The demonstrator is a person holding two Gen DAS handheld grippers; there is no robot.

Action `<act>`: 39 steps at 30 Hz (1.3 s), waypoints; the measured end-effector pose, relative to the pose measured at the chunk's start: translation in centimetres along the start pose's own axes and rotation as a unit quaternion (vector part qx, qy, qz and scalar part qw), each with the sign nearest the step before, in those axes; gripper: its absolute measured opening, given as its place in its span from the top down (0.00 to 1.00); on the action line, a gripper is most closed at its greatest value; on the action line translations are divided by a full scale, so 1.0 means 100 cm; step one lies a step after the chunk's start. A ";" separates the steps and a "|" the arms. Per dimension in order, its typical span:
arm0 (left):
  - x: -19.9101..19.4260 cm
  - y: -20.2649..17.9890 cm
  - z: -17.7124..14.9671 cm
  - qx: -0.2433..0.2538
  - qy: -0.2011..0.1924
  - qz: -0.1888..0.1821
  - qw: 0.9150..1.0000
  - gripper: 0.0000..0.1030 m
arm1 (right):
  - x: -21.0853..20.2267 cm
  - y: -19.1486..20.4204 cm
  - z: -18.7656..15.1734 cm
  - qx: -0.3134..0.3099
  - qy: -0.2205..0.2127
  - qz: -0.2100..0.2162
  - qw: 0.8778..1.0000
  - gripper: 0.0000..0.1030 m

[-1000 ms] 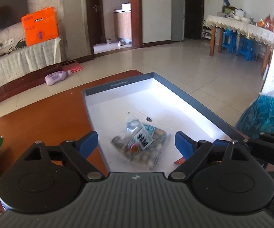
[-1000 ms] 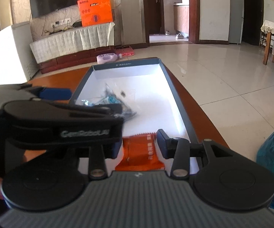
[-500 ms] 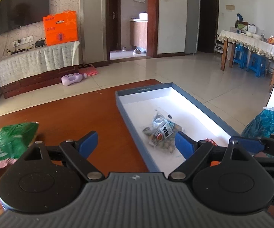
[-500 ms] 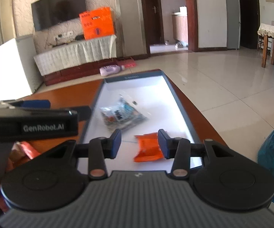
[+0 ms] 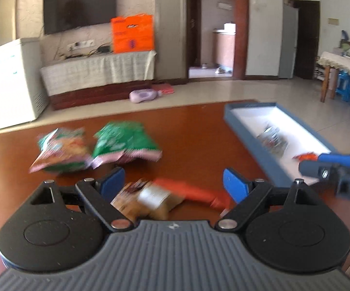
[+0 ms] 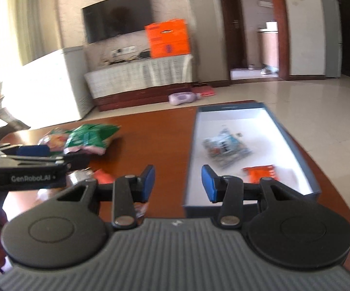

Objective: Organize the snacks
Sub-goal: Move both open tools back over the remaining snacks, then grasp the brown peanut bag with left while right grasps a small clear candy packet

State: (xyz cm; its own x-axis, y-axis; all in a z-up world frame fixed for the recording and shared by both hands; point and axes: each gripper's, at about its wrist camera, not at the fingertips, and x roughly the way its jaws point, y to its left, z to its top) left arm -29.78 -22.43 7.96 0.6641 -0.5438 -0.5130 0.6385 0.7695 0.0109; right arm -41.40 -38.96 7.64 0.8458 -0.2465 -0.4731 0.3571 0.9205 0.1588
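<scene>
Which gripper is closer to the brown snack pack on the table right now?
Left. The left gripper hangs open right over the brown snack pack, which shows between its fingers. The right gripper sits off to that pack's right, at the near end of the blue box.

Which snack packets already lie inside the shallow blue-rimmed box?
Two: a clear packet and a small orange packet on the box's white floor.

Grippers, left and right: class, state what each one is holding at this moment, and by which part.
Nothing is held. The left gripper stands open above loose packets on the table; the right gripper is open and empty.
</scene>
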 end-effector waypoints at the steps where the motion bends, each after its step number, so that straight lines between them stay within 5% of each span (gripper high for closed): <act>1: -0.003 0.007 -0.008 -0.003 0.007 0.008 1.000 0.12 | 0.001 0.004 -0.001 -0.005 0.004 0.011 1.000 0.56; 7: 0.002 0.028 -0.042 -0.009 0.032 0.031 0.999 0.12 | 0.017 0.037 -0.015 -0.051 0.047 0.059 0.996 0.56; 18: 0.029 0.039 -0.044 -0.030 0.047 0.009 0.998 0.13 | 0.050 0.040 -0.034 -0.070 0.102 0.026 0.992 0.55; 21: 0.034 0.041 -0.043 -0.031 0.051 0.002 0.998 0.13 | 0.056 0.039 -0.035 -0.060 0.103 0.026 0.993 0.48; 30: 0.047 0.054 -0.041 -0.037 0.050 0.005 0.998 0.13 | 0.075 0.058 -0.031 -0.088 0.102 0.027 0.990 0.49; 32: 0.050 0.058 -0.041 -0.043 0.054 -0.001 0.998 0.19 | 0.078 0.061 -0.030 -0.094 0.106 0.027 0.990 0.52; 34: 0.054 0.061 -0.042 -0.048 0.062 -0.006 0.997 0.38 | 0.080 0.063 -0.031 -0.104 0.111 0.027 0.988 0.57; 39: 0.055 0.061 -0.044 -0.040 0.063 -0.002 0.997 0.49 | 0.078 0.062 -0.033 -0.111 0.110 0.032 0.987 0.60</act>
State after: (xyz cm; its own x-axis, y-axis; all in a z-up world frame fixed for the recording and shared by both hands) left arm -23.93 -19.25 1.43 0.6033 -0.5049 -0.6174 0.6049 0.7942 -0.0584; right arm -33.89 -34.13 2.08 0.7489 -0.1372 -0.6483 0.1895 0.9818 0.0112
